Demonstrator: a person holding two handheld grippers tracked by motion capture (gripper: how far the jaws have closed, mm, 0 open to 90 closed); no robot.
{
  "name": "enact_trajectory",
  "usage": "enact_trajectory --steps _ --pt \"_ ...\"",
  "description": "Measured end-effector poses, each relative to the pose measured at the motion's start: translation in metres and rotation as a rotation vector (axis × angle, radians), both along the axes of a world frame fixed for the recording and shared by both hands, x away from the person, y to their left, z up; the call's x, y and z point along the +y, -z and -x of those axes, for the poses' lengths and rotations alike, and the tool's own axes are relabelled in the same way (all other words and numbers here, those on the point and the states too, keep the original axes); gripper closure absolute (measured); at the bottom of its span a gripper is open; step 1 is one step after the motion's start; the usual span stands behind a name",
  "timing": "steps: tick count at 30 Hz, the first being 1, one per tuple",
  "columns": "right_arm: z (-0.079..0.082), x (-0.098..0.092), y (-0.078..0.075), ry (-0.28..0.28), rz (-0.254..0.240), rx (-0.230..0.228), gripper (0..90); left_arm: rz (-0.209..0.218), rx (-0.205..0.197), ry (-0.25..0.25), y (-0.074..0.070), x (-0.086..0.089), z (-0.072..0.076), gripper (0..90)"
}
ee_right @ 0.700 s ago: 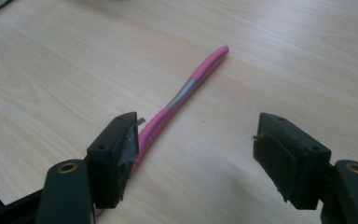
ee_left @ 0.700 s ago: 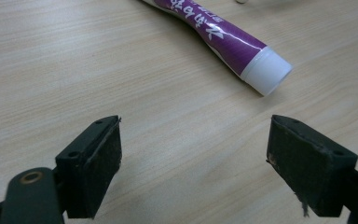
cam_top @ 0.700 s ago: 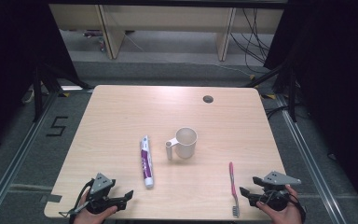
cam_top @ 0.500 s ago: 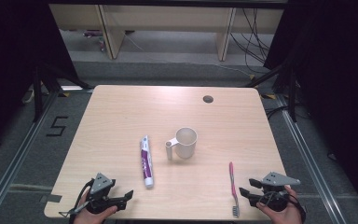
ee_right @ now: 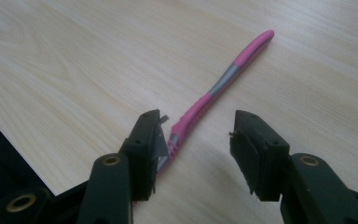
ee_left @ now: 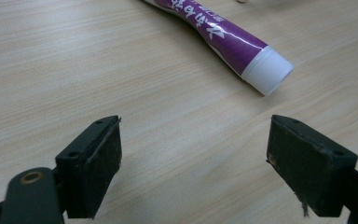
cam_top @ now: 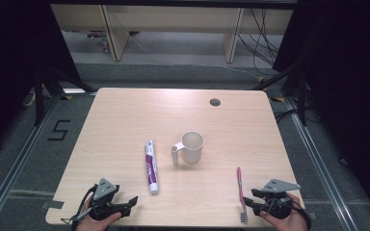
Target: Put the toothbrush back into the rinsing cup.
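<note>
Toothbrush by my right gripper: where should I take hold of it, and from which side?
Grip the toothbrush on its pink handle near the grey band, coming straight down from above with the jaws across its narrow width. It lies flat on the table, so there is no way under it, and the right gripper already stands open over its near end. The handle is probably firmer than the bristle end.

1. Light falls from overhead onto the bench (cam_top: 125, 120), which shows bright and even; the room around it sinks into near-black.
2. The cup (cam_top: 191, 147) throws only a faint, soft shadow.
3. The toothpaste tube (ee_left: 223, 35) carries a glossy streak of glare.
4. In both gripper views the near black pads look slightly soft; the wood grain beyond is sharp.
5. The high view is grainy and a little soft.
</note>
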State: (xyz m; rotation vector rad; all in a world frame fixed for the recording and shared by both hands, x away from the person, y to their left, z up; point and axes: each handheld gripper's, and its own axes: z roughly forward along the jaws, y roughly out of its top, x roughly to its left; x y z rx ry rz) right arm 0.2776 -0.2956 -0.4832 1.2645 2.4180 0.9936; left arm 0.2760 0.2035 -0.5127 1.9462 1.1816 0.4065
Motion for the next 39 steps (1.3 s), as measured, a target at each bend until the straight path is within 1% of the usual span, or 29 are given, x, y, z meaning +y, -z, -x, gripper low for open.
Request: enact_trajectory --steps 3,5,6,7,8,9,10,12,13,14,15,16,17,18,19,21,24,25,27,28,29,30,32,34,35,36,37,38,39 --pt "-0.002 0.004 0.0 -0.004 0.019 0.011 55.7 0.002 -0.005 0.004 0.0 0.0 0.0 17.5" --pt "-0.005 0.004 -0.002 -0.027 0.056 0.013 58.6 0.0 0.0 -0.003 0.0 0.0 0.0 17.5" --pt "-0.006 0.004 -0.002 -0.027 0.062 0.013 58.7 0.0 0.0 -0.006 0.0 0.001 0.0 17.5" --pt "-0.006 0.006 -0.003 -0.015 0.054 0.033 59.0 0.005 -0.002 -0.007 0.0 0.001 0.0 17.5" --pt "-0.008 0.006 -0.001 -0.023 0.05 -0.002 59.2 0.003 -0.001 -0.001 -0.001 0.001 0.0 17.5" --pt "-0.008 0.007 -0.003 -0.029 0.067 0.02 60.4 0.004 0.0 -0.002 -0.001 0.001 0.0 17.5" --pt "-0.007 0.009 -0.003 -0.016 0.048 0.034 61.2 0.006 -0.002 -0.005 -0.001 0.001 0.0 17.5" --pt "-0.011 0.008 -0.005 -0.055 0.083 0.006 63.4 0.003 -0.001 -0.003 -0.001 0.002 0.0 17.5" --pt "-0.011 0.01 -0.005 -0.057 0.087 0.012 65.1 0.001 -0.002 0.0 -0.001 0.002 0.0 17.5" --pt "-0.01 0.012 -0.005 -0.043 0.066 0.02 67.0 0.002 -0.006 -0.006 -0.001 0.0 0.0 17.5" --pt "-0.012 0.012 -0.004 -0.079 0.087 -0.014 70.2 -0.001 -0.005 -0.002 -0.001 0.001 0.0 17.5" --pt "-0.013 0.012 -0.004 -0.092 0.088 -0.022 73.2 -0.005 -0.005 0.002 -0.001 0.001 0.0 17.5" --pt "-0.011 0.014 -0.005 -0.096 0.091 0.009 76.2 -0.002 -0.005 0.001 -0.001 0.001 0.0 17.5" --pt "-0.012 0.015 -0.004 -0.113 0.096 -0.01 79.8 -0.002 -0.004 0.001 -0.001 0.001 0.0 17.5" --pt "-0.009 0.016 -0.005 -0.106 0.093 0.012 84.2 0.001 -0.006 0.002 -0.001 0.0 0.0 17.5" --pt "-0.009 0.018 -0.004 -0.162 0.093 0.014 89.9 -0.002 -0.004 -0.001 -0.001 0.001 0.0 17.5" --pt "-0.005 0.023 -0.001 -0.192 0.093 0.026 90.0 0.0 -0.005 -0.007 -0.001 0.001 0.001 17.5" --pt "-0.003 0.024 -0.002 -0.216 0.111 0.043 90.0 -0.003 -0.004 -0.009 -0.002 0.001 0.001 17.5" --pt "-0.001 0.026 0.0 -0.225 0.113 0.051 90.0 -0.001 -0.005 -0.007 -0.002 0.001 0.001 17.5" --pt "0.0 0.026 0.001 -0.233 0.129 0.06 90.0 0.0 -0.006 -0.008 -0.002 0.001 0.001 17.5" --pt "0.001 0.027 0.002 -0.221 0.125 0.064 90.0 0.0 -0.006 -0.007 -0.002 0.001 0.001 17.5" --pt "0.002 0.027 0.0 -0.222 0.143 0.087 90.0 -0.003 -0.005 -0.007 -0.002 0.001 0.001 17.5" --pt "0.002 0.026 0.002 -0.231 0.145 0.075 90.0 -0.003 -0.004 -0.008 -0.002 0.001 0.001 17.5" --pt "0.002 0.025 0.003 -0.226 0.146 0.089 90.0 -0.001 -0.006 -0.008 -0.002 0.001 0.001 17.5" --pt "0.003 0.024 0.002 -0.228 0.165 0.102 90.0 -0.002 -0.006 -0.007 -0.002 0.001 0.001 17.5" --pt "0.002 0.023 0.004 -0.242 0.168 0.092 90.0 -0.001 -0.005 -0.006 -0.002 0.001 0.001 17.5" --pt "0.003 0.023 0.002 -0.23 0.165 0.114 90.0 -0.002 -0.005 -0.008 -0.002 0.001 0.001 17.5" --pt "0.003 0.021 0.005 -0.238 0.178 0.084 90.0 -0.002 -0.006 -0.008 -0.002 0.001 0.001 17.5" --pt "0.006 0.022 0.003 -0.199 0.159 0.13 90.0 -0.001 -0.006 -0.008 -0.002 0.001 0.001 17.5"
